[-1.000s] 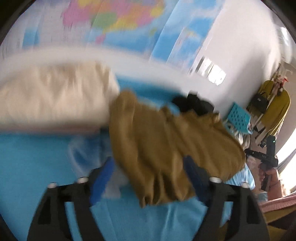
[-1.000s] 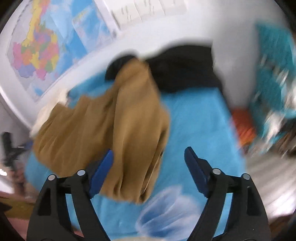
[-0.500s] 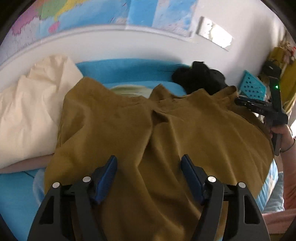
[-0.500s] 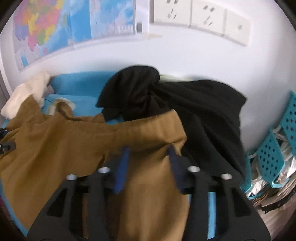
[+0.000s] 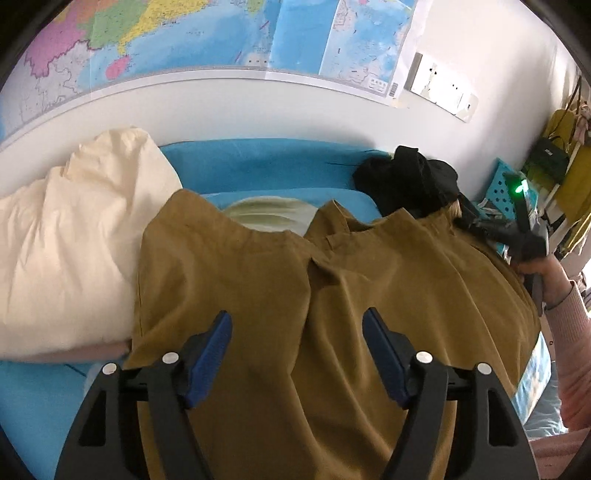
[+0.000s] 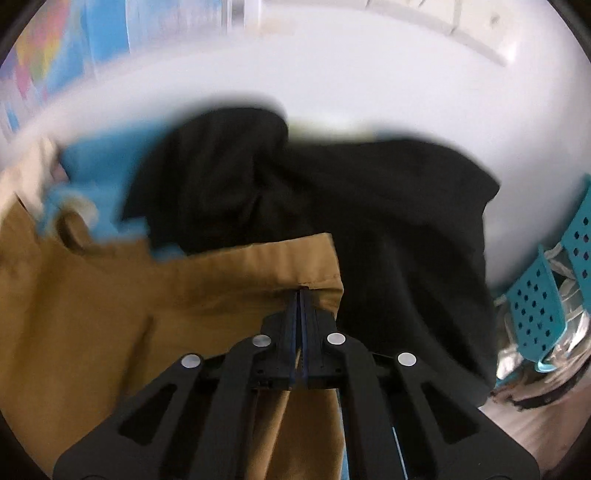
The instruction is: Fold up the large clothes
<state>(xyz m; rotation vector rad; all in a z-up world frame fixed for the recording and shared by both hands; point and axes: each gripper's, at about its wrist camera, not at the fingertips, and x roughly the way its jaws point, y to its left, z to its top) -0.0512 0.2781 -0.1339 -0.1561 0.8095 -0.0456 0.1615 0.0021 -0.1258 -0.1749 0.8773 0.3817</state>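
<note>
A large mustard-brown garment [image 5: 369, 280] lies spread over the blue bed [image 5: 258, 162]. My left gripper [image 5: 297, 317] hovers open just above its near part, blue pads wide apart, with cloth below them and nothing pinched. My right gripper [image 6: 300, 295] is shut on the hemmed corner of the brown garment [image 6: 92, 314], right beside a black garment [image 6: 369, 206]. In the left wrist view, a hand [image 5: 554, 280] holds that gripper at the garment's far right edge. The right wrist view is blurred.
A cream duvet [image 5: 74, 240] is heaped on the bed's left. The black garment [image 5: 406, 177] lies bunched against the white wall, under a map [image 5: 221, 33]. A teal perforated basket [image 6: 535, 306] stands off the bed's right end, with yellow clothes [image 5: 569, 184] hanging beyond.
The brown garment went from a bunched heap to lying spread out. My right gripper moved to its far corner and closed on it. My left gripper came in over the cloth, still open.
</note>
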